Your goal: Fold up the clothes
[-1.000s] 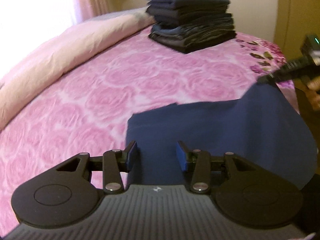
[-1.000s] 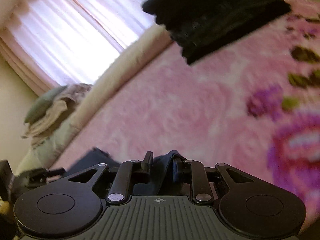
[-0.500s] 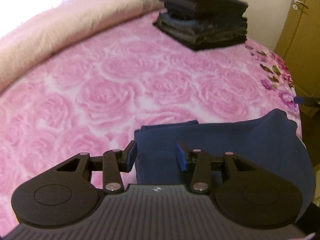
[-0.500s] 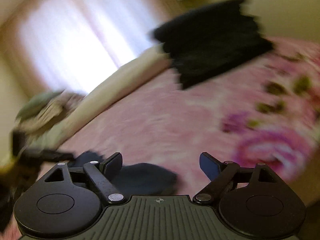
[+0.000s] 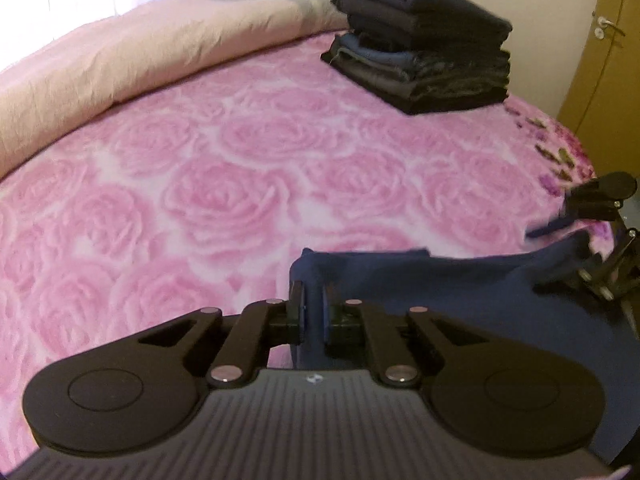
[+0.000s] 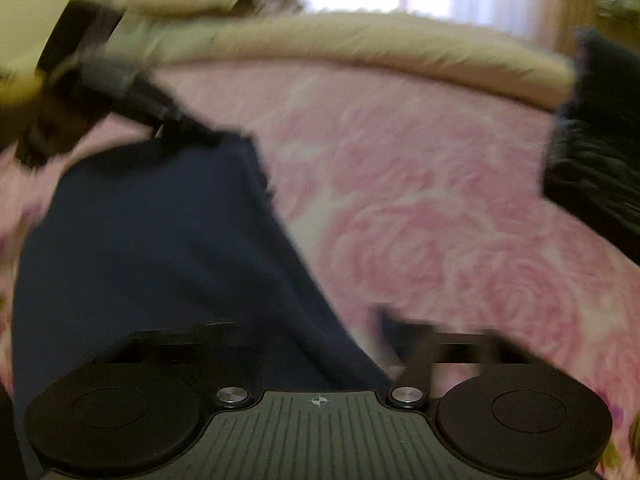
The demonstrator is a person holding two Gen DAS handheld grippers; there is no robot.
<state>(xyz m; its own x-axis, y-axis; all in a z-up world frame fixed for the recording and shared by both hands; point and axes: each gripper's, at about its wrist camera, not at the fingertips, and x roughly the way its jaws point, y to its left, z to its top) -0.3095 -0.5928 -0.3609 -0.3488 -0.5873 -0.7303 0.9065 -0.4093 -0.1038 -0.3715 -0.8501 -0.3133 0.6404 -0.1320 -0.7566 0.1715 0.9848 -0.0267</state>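
A navy blue garment (image 5: 460, 300) lies on the pink rose blanket (image 5: 240, 168) at the near right. My left gripper (image 5: 315, 310) is shut on its near left corner fold. My right gripper (image 5: 576, 236) shows at the right edge of the left wrist view, open, over the garment's far right corner. In the blurred right wrist view the garment (image 6: 160, 240) fills the lower left, the right gripper (image 6: 304, 336) is spread wide over its edge, and the left gripper (image 6: 176, 128) holds the far corner.
A stack of folded dark clothes (image 5: 420, 60) stands at the far side of the bed. A rolled pale duvet (image 5: 140, 64) runs along the far left. A wooden door (image 5: 600, 60) is at the right.
My left gripper has closed on the garment's corner. My right gripper let go of the cloth, opened wide and swung round to face across the garment.
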